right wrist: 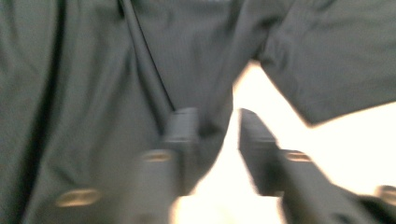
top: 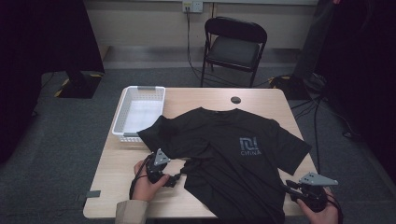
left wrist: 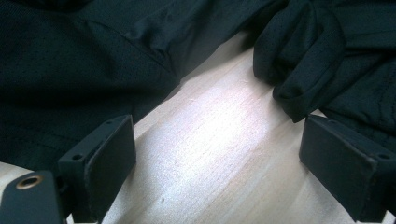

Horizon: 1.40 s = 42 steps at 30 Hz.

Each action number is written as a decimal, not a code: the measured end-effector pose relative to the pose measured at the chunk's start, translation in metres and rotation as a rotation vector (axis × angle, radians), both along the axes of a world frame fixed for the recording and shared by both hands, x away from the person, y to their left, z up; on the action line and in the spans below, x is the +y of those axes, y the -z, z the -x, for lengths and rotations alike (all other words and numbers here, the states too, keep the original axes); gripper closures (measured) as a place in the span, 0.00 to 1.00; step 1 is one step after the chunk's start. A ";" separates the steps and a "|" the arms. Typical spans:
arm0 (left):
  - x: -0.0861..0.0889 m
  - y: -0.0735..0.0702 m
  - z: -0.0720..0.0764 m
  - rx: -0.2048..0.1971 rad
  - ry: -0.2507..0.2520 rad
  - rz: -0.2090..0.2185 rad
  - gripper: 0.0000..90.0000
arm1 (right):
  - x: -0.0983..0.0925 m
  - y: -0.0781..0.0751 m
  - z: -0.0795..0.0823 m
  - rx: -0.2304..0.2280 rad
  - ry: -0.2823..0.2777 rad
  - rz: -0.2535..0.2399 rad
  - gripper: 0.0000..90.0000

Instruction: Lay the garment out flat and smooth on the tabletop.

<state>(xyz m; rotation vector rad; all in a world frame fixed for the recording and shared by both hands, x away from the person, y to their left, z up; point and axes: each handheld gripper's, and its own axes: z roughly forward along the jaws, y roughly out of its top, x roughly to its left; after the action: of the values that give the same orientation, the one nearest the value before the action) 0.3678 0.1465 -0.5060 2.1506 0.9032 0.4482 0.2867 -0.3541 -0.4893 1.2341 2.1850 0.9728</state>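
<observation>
two grippers [top: 170, 179] [top: 289, 186], one black T-shirt [top: 224, 154], one basket [top: 122, 112]

One camera's up high on the person's side, looking forward and down over the whole table [top: 116, 182]. The two gripper cams sit low, super close, both staring at the same black T-shirt [top: 224, 154] [left wrist: 60, 70] [right wrist: 93, 70].
</observation>
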 end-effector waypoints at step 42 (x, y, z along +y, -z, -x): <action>0.000 0.000 0.001 0.001 0.009 0.000 0.12 | 0.036 0.018 -0.094 0.006 -0.111 -0.010 0.12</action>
<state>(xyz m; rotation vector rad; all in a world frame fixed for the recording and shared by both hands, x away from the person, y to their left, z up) 0.3665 0.1470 -0.5058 2.1543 0.8938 0.4430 0.3804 -0.3178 -0.5073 1.1320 2.2765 1.0254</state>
